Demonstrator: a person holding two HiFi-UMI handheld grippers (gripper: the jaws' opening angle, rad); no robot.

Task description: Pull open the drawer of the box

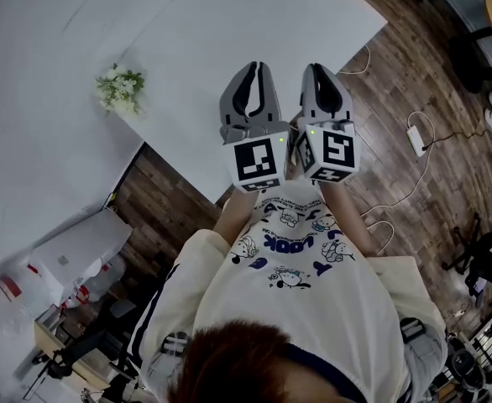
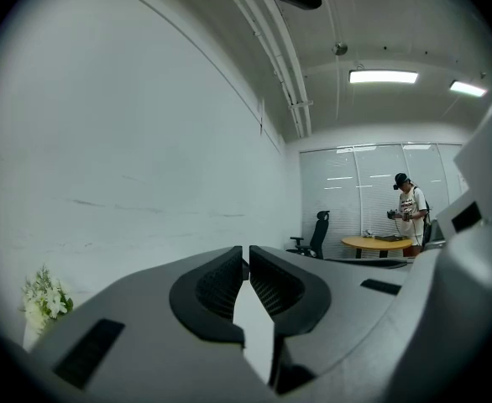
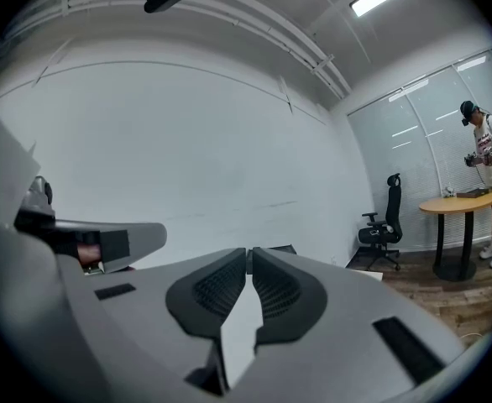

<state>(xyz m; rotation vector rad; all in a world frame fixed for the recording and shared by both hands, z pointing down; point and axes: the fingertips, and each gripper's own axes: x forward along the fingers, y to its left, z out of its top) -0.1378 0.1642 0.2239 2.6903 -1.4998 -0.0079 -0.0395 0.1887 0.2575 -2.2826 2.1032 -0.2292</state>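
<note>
No box with a drawer shows in any view. In the head view I hold both grippers close to my chest, side by side, over the near edge of a white table (image 1: 229,32). The left gripper (image 1: 254,67) is shut with nothing between its jaws, and its tips meet in the left gripper view (image 2: 246,255). The right gripper (image 1: 316,67) is likewise shut and empty, its tips touching in the right gripper view (image 3: 249,255). Both point up and away towards a white wall.
A small bunch of white flowers (image 1: 120,89) stands at the table's left edge. White clutter (image 1: 78,250) sits low at the left. Cables and a power strip (image 1: 417,139) lie on the wooden floor at the right. Far off, a person (image 3: 487,154) stands by a round table near an office chair (image 3: 384,223).
</note>
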